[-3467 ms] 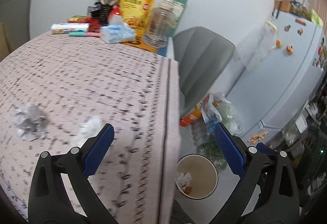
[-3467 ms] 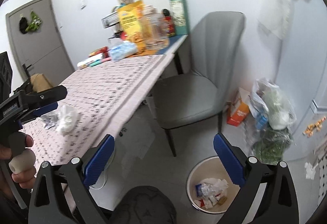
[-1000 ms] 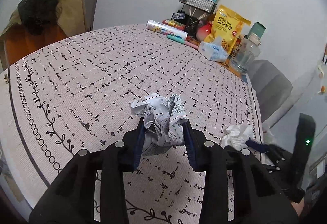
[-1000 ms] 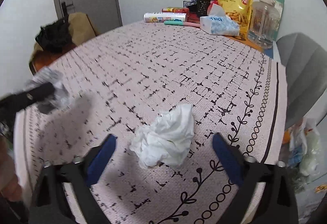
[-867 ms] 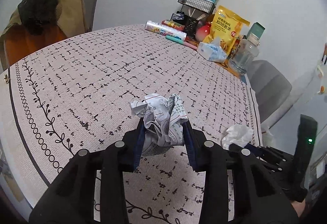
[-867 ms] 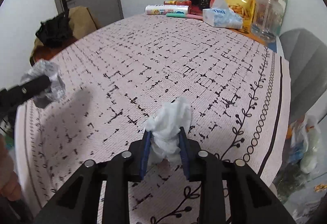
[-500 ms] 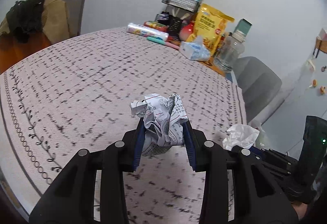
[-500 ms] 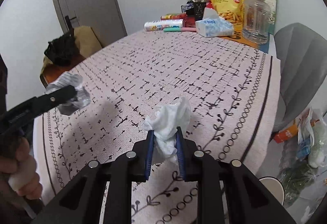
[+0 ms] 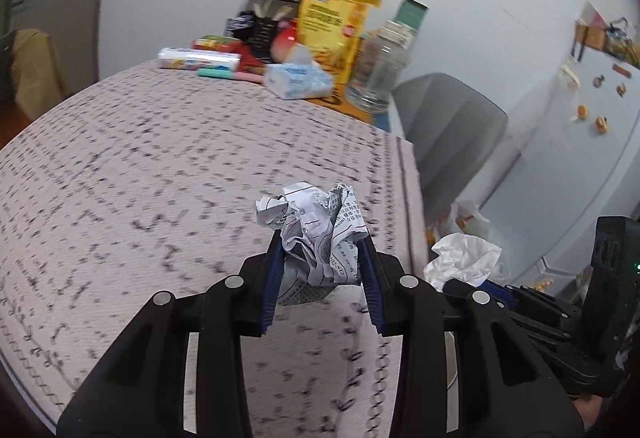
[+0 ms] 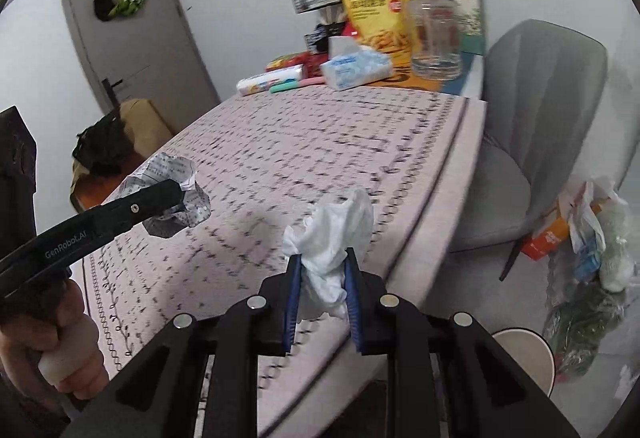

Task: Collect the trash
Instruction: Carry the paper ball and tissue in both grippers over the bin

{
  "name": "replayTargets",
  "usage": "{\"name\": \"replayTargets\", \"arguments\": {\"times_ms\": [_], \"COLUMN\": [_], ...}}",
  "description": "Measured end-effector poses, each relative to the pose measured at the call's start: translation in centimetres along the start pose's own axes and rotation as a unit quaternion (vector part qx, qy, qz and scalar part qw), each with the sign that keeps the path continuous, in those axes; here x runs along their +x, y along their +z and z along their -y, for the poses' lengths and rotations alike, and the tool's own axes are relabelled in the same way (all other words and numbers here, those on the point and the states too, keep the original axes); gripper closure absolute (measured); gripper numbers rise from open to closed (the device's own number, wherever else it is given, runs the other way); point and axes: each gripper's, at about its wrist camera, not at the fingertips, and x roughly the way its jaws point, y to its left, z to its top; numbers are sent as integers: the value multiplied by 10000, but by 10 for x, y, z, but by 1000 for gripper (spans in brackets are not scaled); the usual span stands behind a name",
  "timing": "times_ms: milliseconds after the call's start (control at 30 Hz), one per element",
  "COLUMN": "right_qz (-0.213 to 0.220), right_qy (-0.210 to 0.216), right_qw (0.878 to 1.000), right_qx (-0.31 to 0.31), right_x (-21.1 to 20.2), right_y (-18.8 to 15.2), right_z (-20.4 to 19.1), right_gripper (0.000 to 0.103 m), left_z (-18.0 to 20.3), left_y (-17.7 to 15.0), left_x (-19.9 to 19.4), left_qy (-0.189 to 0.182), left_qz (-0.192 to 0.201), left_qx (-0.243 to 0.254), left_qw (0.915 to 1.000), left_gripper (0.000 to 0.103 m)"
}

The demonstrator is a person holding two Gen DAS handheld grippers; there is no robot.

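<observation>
The left gripper (image 9: 322, 270) is pinching a crumpled ball of printed paper (image 9: 316, 238) between its blue pads, in the lower middle of the left wrist view. The right gripper (image 10: 322, 298) is squeezing a scrunched white tissue (image 10: 332, 250) in the lower middle of the right wrist view. Its jaws have just been closing, and the tissue is sitting tight between them. Both bits of trash are hanging in the air over the pink patterned tablecloth (image 10: 320, 142), not lying on it.

The bin (image 10: 524, 354) is peeking out at the lower right of the right wrist view, down on the floor past the table edge, near the gray chair (image 10: 540, 118) and a pile of bags (image 10: 592, 238). Only part of its rim is showing.

A few things could be going wrong from here. The tissue is soft and squashy — only its thin middle is being pinched, so it may be slipping out on the way and landing on the floor. The paper ball is sticking up high above the pads, so a bump could be knocking it loose. The two grippers are also very close together — in the left wrist view the tissue sits just beside the paper ball, at the lower right. They could be bumping each other over the bin, which looks small, and one piece might be missing it.
</observation>
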Motion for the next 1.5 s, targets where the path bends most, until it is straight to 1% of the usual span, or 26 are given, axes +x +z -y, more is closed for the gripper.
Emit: {"name": "replayTargets", "arguments": {"times_ms": [233, 400, 567, 867, 1033, 1100, 1133, 1167, 1200, 1300, 1367, 1433, 1500], "right_qz": [73, 62, 7, 10, -113, -208, -210, -234, -276, -255, -210, -201, -175], "right_qy": [-244, -455, -611, -894, -1036, -1000, -886, -827, -881, -841, -960, -1032, -1013], "right_qw": [9989, 9963, 9924, 9836, 9790, 9768, 9770, 9764, 9749, 9725, 9710, 9680, 9643], "right_qx": [398, 732, 1068, 1568, 1750, 1882, 1929, 1980, 2026, 2155, 2181, 2278, 2440], "right_x": [-12, -19, -25, -37, -30, -19, -15, -10, -7, -9, -17, -27, -37], "right_y": [-11, -26, -47, -86, -106, -117, -122, -127, -132, -141, -144, -148, -153], "right_z": [49, 92, 130, 191, 220, 235, 241, 247, 252, 263, 269, 277, 286], "right_gripper": [82, 82, 81, 79, 79, 77, 71, 57, 51, 49, 43, 42, 42], "left_z": [48, 79, 110, 165, 187, 195, 198, 201, 204, 211, 217, 225, 235], "left_y": [-5, -14, -25, -45, -56, -61, -63, -65, -68, -75, -80, -85, -92], "left_x": [27, 48, 71, 101, 112, 118, 120, 123, 126, 133, 139, 145, 151], "left_qy": [-244, -370, -512, -658, -725, -732, -728, -721, -708, -703, -740, -819, -926], "left_qz": [-240, -456, -731, -1085, -1234, -1323, -1361, -1399, -1437, -1537, -1615, -1689, -1806], "left_qx": [303, 494, 675, 1045, 1236, 1297, 1329, 1360, 1399, 1452, 1443, 1479, 1534], "left_qw": [9990, 9970, 9937, 9864, 9819, 9800, 9790, 9781, 9771, 9749, 9735, 9710, 9671], "left_gripper": [67, 67, 67, 67, 67, 67, 67, 67, 67, 67, 67, 67, 67]}}
